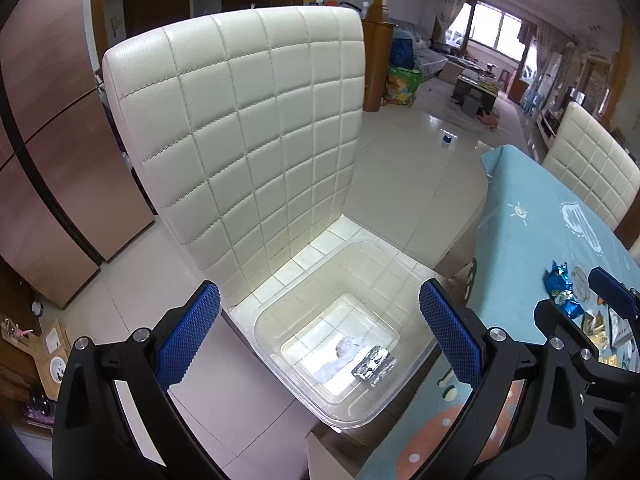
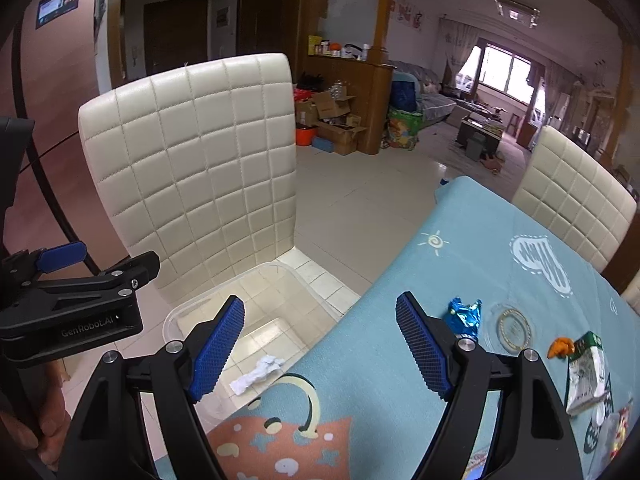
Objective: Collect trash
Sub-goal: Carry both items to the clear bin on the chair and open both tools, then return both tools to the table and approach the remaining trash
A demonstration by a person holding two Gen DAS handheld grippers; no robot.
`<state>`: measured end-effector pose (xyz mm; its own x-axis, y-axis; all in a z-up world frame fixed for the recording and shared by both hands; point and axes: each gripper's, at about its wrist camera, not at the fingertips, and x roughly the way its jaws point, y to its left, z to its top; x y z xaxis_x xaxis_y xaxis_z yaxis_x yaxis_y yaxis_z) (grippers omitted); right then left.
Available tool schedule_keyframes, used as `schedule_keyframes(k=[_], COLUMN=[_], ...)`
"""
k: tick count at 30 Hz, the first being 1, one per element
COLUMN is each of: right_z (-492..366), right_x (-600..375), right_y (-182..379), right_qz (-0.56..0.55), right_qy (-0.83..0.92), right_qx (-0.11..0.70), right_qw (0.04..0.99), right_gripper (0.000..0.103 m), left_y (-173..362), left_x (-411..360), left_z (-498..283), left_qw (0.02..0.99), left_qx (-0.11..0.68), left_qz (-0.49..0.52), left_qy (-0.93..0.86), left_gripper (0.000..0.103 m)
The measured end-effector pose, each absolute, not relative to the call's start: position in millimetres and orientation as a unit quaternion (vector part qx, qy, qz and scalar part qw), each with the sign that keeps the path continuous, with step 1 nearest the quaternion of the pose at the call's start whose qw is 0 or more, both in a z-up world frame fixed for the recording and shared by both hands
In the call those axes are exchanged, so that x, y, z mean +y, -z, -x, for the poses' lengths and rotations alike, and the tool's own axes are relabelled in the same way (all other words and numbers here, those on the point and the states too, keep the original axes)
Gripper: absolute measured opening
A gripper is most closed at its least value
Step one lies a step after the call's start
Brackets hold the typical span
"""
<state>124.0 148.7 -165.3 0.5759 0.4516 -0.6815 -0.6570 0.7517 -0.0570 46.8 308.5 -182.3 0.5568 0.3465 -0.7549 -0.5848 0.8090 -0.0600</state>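
A clear plastic bin (image 1: pixel 280 320) sits on the seat of a cream quilted chair (image 1: pixel 248 128). Inside lie a crumpled white tissue (image 1: pixel 340 356) and a silver blister pack (image 1: pixel 374 364). My left gripper (image 1: pixel 320 324) is open and empty above the bin. My right gripper (image 2: pixel 320 344) is open and empty over the edge of the blue tablecloth (image 2: pixel 400 280). On the table lie a blue foil wrapper (image 2: pixel 464 316), an orange scrap (image 2: pixel 560 346) and a green-white packet (image 2: pixel 586 372). The bin (image 2: pixel 180 316) and tissue (image 2: pixel 258 372) show in the right wrist view too.
A second cream chair (image 2: pixel 576 208) stands at the table's far side. The left gripper's body (image 2: pixel 80 296) sits at the left of the right wrist view. A brown cabinet (image 1: pixel 52 120) is at left. Boxes (image 2: pixel 332 120) stand beyond on the tiled floor.
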Motion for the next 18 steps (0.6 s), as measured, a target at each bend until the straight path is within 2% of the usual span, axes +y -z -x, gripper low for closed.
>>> schedule_keyframes(k=[8, 18], right_z=[-111, -112], right_x=[106, -5], right_y=[150, 156], right_qz=[0.131, 0.084], right_qy=[-0.282, -0.174], right_qx=[0.319, 0.356], right_qw=[0.895, 0.914], right_gripper=[0.076, 0.076], left_y=[165, 156], left_x=[273, 169], left_z=[-46, -67], left_qw=[0.884, 0.906], left_qx=[0.378, 0.391], left_qz=[0.135, 0.083], left_qy=[-0.238, -0.143], left_gripper=[0.099, 0.099])
